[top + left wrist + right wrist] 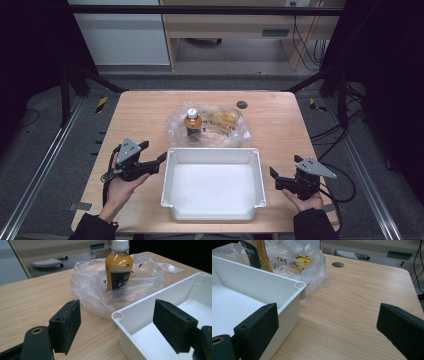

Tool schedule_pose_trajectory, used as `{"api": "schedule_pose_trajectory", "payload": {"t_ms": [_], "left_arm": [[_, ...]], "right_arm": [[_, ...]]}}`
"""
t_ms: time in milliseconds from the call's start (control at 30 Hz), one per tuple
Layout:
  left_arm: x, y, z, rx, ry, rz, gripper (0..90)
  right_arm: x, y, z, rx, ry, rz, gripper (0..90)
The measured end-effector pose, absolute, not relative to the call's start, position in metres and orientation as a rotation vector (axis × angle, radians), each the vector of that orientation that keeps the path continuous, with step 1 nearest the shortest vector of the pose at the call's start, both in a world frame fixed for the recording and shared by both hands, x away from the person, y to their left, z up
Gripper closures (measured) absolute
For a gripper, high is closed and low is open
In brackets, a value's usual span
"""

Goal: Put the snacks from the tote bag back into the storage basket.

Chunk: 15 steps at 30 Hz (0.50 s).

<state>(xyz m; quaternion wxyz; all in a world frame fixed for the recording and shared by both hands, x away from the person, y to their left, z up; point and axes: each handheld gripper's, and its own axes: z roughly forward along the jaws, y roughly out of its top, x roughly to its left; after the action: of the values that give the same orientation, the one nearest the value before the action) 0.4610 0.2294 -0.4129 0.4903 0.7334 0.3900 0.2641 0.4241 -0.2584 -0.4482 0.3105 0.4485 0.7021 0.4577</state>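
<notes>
Both sets of jaws spread, empty — the white tray (213, 162) sits between them, its corner blocking the left gripper (125, 325) from the bagged bottle (118, 267) beyond; right gripper (327, 332) over bare counter (352, 315).

An orange drink bottle (193, 122) with a white cap stands upright inside a crumpled clear plastic bag (220, 127), just behind an empty white tray (213, 156) at the table's middle

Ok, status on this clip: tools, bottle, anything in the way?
Left tool open, right tool open, both flanking the white bin. Bottle upright in the plastic bag behind it. Bag around the bottle may hamper a grasp.
</notes>
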Motion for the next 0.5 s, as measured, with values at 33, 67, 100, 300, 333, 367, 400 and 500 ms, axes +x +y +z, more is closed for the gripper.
{"api": "schedule_pose_trajectory", "payload": {"t_ms": [33, 67, 100, 300, 333, 367, 400, 500], "left_arm": [[0.461, 0.229, -0.413, 1.781, 0.947, 0.641, 22.3], [0.463, 0.228, -0.41, 1.778, 0.942, 0.643, 22.3], [0.464, 0.227, -0.409, 1.779, 0.94, 0.641, 22.3], [0.467, 0.222, -0.404, 1.772, 0.93, 0.64, 22.3], [0.468, 0.221, -0.403, 1.771, 0.93, 0.64, 22.3], [0.468, 0.221, -0.403, 1.771, 0.93, 0.64, 22.3], [0.469, 0.22, -0.402, 1.77, 0.929, 0.639, 22.3], [0.472, 0.217, -0.4, 1.766, 0.927, 0.637, 22.3]], "right_arm": [[0.424, -0.258, -0.448, 1.184, 1.854, 1.209, 4.3], [0.424, -0.259, -0.448, 1.184, 1.852, 1.209, 4.3], [0.424, -0.258, -0.448, 1.186, 1.851, 1.212, 4.3], [0.423, -0.258, -0.447, 1.181, 1.85, 1.23, 3.9], [0.423, -0.258, -0.447, 1.18, 1.85, 1.227, 4.0], [0.423, -0.258, -0.447, 1.179, 1.851, 1.227, 4.0], [0.423, -0.258, -0.447, 1.179, 1.851, 1.227, 4.0], [0.424, -0.258, -0.447, 1.179, 1.851, 1.227, 4.0]]}}
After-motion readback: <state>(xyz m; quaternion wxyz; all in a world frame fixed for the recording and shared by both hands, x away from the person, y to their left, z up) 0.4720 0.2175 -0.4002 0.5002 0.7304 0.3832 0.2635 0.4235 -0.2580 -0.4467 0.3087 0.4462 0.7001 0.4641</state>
